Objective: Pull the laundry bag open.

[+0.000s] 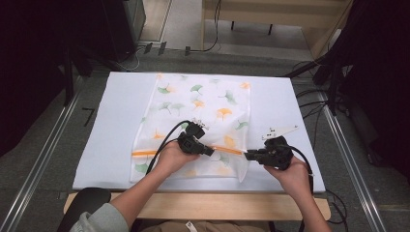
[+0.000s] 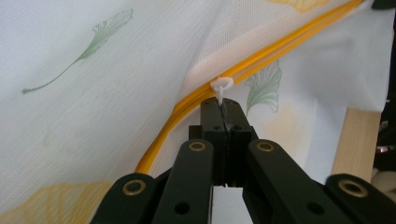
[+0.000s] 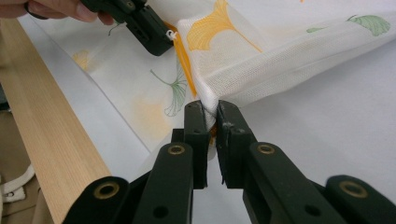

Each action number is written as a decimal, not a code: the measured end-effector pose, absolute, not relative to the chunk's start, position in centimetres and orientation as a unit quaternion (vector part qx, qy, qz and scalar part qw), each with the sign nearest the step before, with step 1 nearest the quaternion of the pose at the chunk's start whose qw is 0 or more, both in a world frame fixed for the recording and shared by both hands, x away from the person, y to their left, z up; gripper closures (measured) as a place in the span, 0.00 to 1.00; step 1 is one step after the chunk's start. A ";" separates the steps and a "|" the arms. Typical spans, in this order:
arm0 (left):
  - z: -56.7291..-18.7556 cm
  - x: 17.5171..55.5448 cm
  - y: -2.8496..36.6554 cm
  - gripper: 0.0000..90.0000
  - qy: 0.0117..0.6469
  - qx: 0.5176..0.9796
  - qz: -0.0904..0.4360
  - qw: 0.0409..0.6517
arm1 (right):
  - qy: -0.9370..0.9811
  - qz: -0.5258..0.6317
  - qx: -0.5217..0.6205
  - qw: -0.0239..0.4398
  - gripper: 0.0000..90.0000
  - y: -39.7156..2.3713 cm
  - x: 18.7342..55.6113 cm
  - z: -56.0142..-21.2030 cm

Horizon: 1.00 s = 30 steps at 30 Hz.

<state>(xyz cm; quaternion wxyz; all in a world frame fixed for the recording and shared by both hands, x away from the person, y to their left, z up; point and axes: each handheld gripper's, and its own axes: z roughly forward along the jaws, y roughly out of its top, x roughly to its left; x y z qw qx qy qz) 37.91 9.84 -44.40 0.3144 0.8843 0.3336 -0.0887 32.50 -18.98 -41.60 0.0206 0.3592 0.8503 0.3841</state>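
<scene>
Fingers: my left gripper (image 2: 223,108) pinches the zipper pull (image 2: 221,87), right gripper (image 3: 211,113) clamps the mesh laundry bag (image 1: 203,104) corner; zipper (image 2: 261,58) runs straight between them.

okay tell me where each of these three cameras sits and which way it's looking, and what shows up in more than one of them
High view: above the person's side, looking forward and down on the table; both forearms, left gripper, right gripper.
Left gripper view: on the left gripper, along its shut jaws, which pinch the white zipper pull.
Right gripper view: on the right gripper, clamping the mesh bag at its corner; the other hand beyond.
Shared: the bag's orange zipper.
</scene>
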 end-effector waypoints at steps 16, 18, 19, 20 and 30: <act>-44.1 37.7 10.2 1.00 0.331 0.877 -0.100 0.335 | 0.846 0.386 0.367 0.019 0.95 -19.3 32.6 -41.6; -44.1 37.7 10.2 1.00 0.330 0.877 -0.101 0.335 | 0.846 0.387 0.367 0.018 0.95 -19.3 32.6 -41.6; -44.1 37.7 10.2 1.00 0.330 0.877 -0.101 0.335 | 0.846 0.387 0.367 0.018 0.95 -19.3 32.6 -41.6; -44.1 37.7 10.2 1.00 0.330 0.877 -0.100 0.334 | 0.846 0.386 0.367 0.018 0.95 -19.3 32.7 -41.7; -44.3 37.8 10.4 1.00 0.331 0.878 -0.101 0.332 | 0.848 0.384 0.365 0.017 0.95 -19.2 32.5 -41.7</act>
